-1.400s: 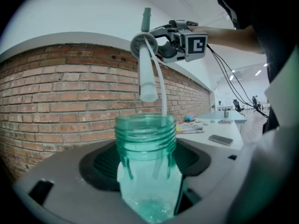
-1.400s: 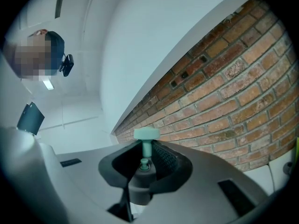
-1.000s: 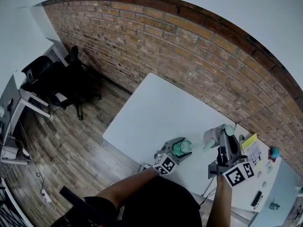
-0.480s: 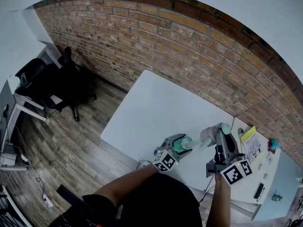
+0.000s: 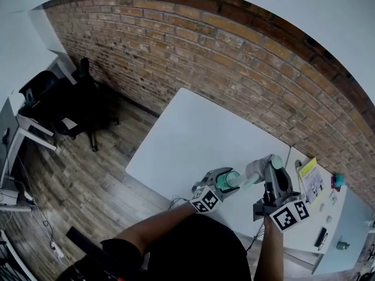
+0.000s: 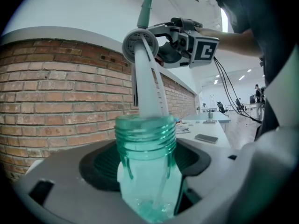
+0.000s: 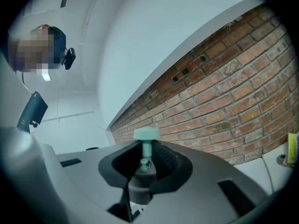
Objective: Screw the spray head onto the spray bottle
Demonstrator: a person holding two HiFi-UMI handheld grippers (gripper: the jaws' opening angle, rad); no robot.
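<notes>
A clear teal spray bottle stands upright between the jaws of my left gripper, which is shut on its body. Its threaded neck is bare. In the head view the bottle lies in the left gripper above the white table's near edge. My right gripper is shut on the spray head, a white collar with a teal nozzle. The spray head hangs tilted above the bottle. Its white dip tube reaches into the bottle's mouth.
A brick wall runs behind the table. To the right, a second white desk carries a yellow sheet, a phone and small items. A black office chair stands on the wooden floor at left.
The right gripper has carried the spray head left toward the bottle, closing the gap between them. The left gripper has kept its place.
</notes>
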